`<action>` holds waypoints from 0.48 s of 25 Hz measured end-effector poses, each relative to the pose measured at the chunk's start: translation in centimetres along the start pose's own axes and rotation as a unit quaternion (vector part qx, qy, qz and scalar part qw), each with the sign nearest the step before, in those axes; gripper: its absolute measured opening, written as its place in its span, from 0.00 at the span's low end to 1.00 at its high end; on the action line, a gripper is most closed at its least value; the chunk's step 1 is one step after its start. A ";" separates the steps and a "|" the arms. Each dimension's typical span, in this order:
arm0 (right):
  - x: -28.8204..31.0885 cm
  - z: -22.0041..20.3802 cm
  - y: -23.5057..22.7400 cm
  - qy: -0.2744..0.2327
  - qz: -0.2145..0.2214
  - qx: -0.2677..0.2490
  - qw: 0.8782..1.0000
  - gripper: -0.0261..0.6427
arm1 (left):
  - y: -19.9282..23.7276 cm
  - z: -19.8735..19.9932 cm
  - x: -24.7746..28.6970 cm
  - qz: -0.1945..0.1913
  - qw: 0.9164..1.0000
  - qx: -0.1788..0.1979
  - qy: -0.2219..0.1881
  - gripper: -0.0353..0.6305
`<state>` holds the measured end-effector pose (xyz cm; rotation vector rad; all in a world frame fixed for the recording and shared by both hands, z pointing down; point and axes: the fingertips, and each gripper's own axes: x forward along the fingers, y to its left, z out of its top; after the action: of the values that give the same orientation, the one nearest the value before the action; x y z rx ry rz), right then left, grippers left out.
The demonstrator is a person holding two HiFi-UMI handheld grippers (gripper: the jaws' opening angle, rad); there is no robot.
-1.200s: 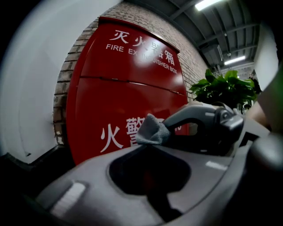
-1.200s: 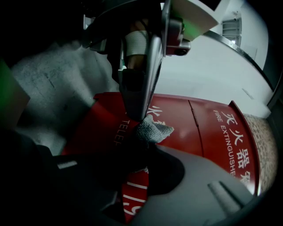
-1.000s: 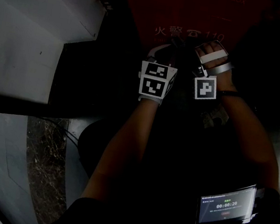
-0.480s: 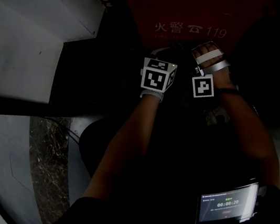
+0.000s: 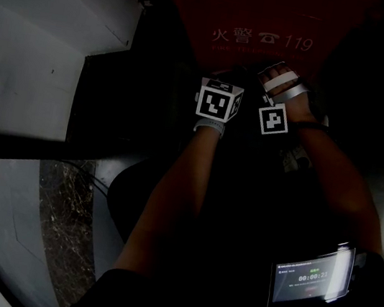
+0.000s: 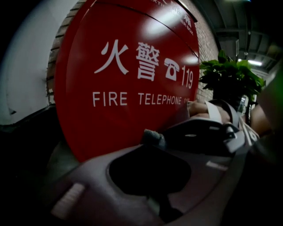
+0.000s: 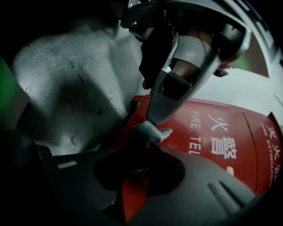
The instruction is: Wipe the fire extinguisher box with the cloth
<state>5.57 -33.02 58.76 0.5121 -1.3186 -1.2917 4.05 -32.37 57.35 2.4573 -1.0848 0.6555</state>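
The left gripper (image 6: 150, 145) has its jaws pressed together, pinching a small grey tuft of the cloth (image 6: 153, 137) at their tip; the tuft lies against the red front of the fire extinguisher box (image 6: 124, 66), which fills the space straight ahead of the jaws and carries white lettering above them. The right gripper (image 7: 143, 141) is likewise closed on the cloth, the same grey tuft poking out just past its jaw tips; red shows through the narrow slit lower between the jaws. The two grippers meet at the tuft; in the right gripper view the left gripper's tapered tip comes down from above and touches the cloth, with a strapped hand (image 7: 190, 55) behind it. Beyond the right gripper, in the left gripper view, a green plant (image 6: 227, 79) stands beside the box; to the left of the left gripper a pale wall (image 6: 26, 79) borders the box. In the dim head view the two marker cubes (image 5: 218, 105) sit side by side just below the box, and a lit screen (image 5: 309, 278) rides on the right forearm, well back from the jaws.
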 end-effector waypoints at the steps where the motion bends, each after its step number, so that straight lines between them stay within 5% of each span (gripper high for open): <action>1: 0.1 0.2 0.2 -0.001 0.002 -0.002 1.000 0.14 | -0.2 -0.1 0.1 -0.004 1.000 0.001 0.004 0.06; 12: 1.1 1.5 3.1 -0.022 0.030 0.012 0.999 0.14 | -0.3 -2.2 1.8 -0.032 0.999 -0.020 0.038 0.06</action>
<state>5.14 -32.55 62.31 0.4589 -1.3772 -1.2456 4.83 -32.13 60.11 2.4010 -0.9777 0.6949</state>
